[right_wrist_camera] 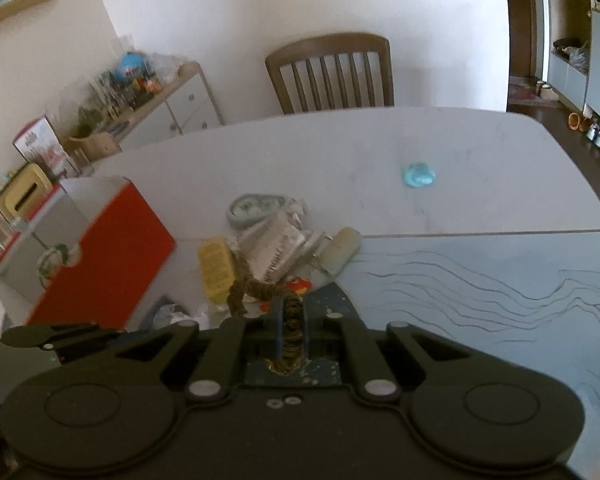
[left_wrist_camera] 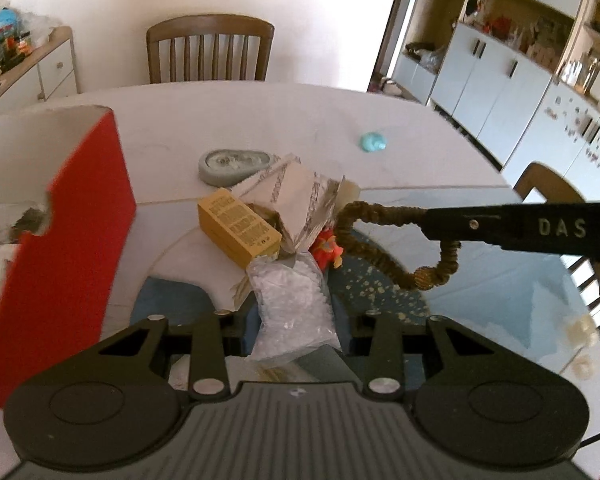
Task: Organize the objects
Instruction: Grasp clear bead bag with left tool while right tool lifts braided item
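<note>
Between right fingers, ruched brown scrunchie

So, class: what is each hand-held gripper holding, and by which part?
Right hand-held gripper: brown scrunchie, pinched at one side of its loop. Left hand-held gripper: clear bag of white granules, by its near end.

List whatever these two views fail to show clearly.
- Left claw's fingertips: left wrist view, hidden behind the clear bag of white granules.
- Red box contents: both views, walls block them; left edge cuts it.
- Yellow carton print: too small, blurred.
- Brown scrunchie lower end: right wrist view, hidden inside the right claw.
</note>
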A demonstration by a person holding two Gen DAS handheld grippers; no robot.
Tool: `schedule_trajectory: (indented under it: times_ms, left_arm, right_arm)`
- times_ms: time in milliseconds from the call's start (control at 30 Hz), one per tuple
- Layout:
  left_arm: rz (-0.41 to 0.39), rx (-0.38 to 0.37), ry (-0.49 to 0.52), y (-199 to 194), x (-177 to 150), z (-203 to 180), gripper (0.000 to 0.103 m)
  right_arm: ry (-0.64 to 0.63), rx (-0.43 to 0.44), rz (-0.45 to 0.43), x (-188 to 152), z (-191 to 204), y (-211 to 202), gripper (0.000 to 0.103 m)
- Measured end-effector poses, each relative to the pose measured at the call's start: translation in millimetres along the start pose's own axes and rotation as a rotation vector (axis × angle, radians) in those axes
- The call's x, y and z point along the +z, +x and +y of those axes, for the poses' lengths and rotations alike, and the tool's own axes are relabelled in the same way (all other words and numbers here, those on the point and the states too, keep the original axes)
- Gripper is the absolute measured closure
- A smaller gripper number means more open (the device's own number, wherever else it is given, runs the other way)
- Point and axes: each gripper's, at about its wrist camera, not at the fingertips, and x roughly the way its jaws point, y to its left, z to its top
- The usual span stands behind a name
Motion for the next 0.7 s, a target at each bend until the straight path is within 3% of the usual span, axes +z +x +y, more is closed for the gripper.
schedule_trajectory:
  times_ms: [300, 700]
  left_arm:
    - [-0.05, 0.0, 0.008, -58.1, 9.8, 19.5, 0.066]
    - [-0.087, 0.001, -0.055, -117.8, 23.9, 86.7, 0.066]
  right_arm:
    - [0.044, 0.019, -0.06, 1.3, 25.4, -41.7, 0.095]
    - [0.056, 0.047, -0.156, 15.9, 88.0, -65.6, 0.096]
